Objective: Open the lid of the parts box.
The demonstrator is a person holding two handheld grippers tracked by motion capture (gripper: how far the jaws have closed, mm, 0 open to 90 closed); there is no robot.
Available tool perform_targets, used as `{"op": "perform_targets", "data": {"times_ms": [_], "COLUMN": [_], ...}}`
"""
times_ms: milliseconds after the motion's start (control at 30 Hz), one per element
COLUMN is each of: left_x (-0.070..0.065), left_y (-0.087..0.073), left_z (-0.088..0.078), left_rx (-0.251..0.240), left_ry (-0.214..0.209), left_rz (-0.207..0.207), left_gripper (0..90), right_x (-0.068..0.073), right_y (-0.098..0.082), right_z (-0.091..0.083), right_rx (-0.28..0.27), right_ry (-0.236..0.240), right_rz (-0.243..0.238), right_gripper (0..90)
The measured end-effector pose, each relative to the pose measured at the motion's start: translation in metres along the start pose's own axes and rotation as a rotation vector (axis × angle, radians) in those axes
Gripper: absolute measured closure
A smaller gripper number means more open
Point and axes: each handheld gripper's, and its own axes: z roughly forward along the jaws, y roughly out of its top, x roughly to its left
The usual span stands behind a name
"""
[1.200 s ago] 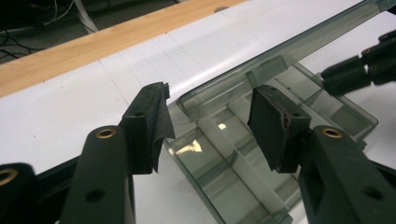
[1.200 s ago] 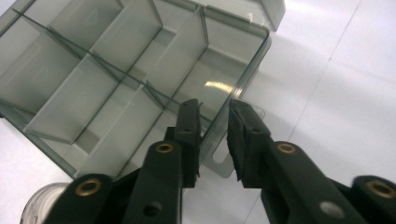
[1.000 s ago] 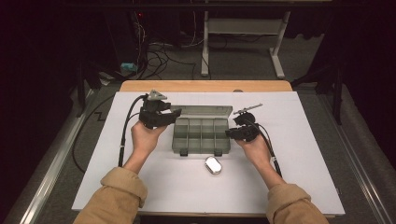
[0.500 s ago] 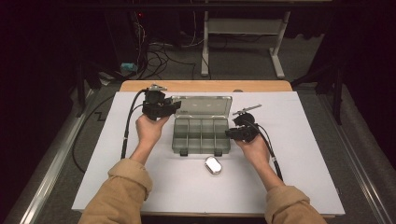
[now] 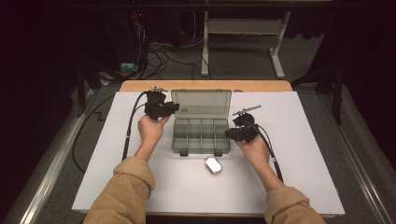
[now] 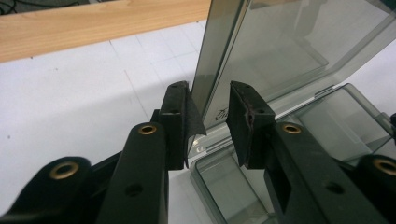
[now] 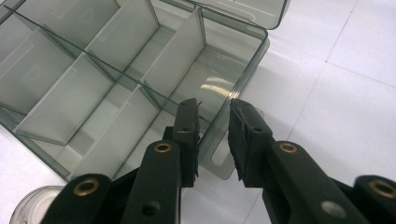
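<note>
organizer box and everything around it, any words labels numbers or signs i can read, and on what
No text can be read in these pictures.
Small dark mark low on the upright lid of the organizer box, seen between the left gripper pads: too small and blurred to read.
Small round container in front of the box: no legible label.

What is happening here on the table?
A person works on a clear compartment box with two grippers. The left gripper has just been closing its jaws around the edge of the raised lid, with a gap left on one side. The right gripper straddles the box's side wall. A small white container lies nearby.
</note>
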Motion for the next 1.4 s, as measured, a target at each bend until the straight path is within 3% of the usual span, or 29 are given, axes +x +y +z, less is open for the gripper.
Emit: {"op": "perform_targets", "data": {"times_ms": [433,533,633,733,967,1133,1400], "left_x": [0.005,0.004,0.002,0.001,-0.004,-0.002,-0.004], "left_y": [-0.005,-0.006,-0.006,-0.005,-0.008,-0.014,-0.021], "left_z": [0.018,0.017,0.015,0.012,0.0,-0.008,-0.026], "left_rx": [0.05,0.064,0.064,0.055,0.051,0.065,0.077], "left_ry": [0.009,0.005,0.029,0.024,0.016,0.009,0.026], "left_rz": [-0.029,-0.037,-0.022,-0.026,0.004,-0.004,0.021], "left_gripper": [69.2,60.6,54.6,51.7,48.5,46.0,42.9], "right_x": [0.0,0.001,0.001,0.001,0.002,0.002,0.002], "right_y": [-0.001,-0.001,-0.001,-0.002,-0.002,-0.002,-0.002], "right_z": [0.0,0.0,0.0,0.0,0.0,0.0,0.0], "right_rx": [-0.005,-0.01,-0.01,-0.009,-0.009,-0.01,-0.011], "right_ry": [0.0,-0.006,-0.006,-0.006,-0.012,-0.011,-0.015], "right_rz": [-0.002,0.002,0.004,0.0,0.002,0.0,0.002], "right_gripper": [73.6,73.6,73.6,73.6,73.6,73.5,73.6]}}
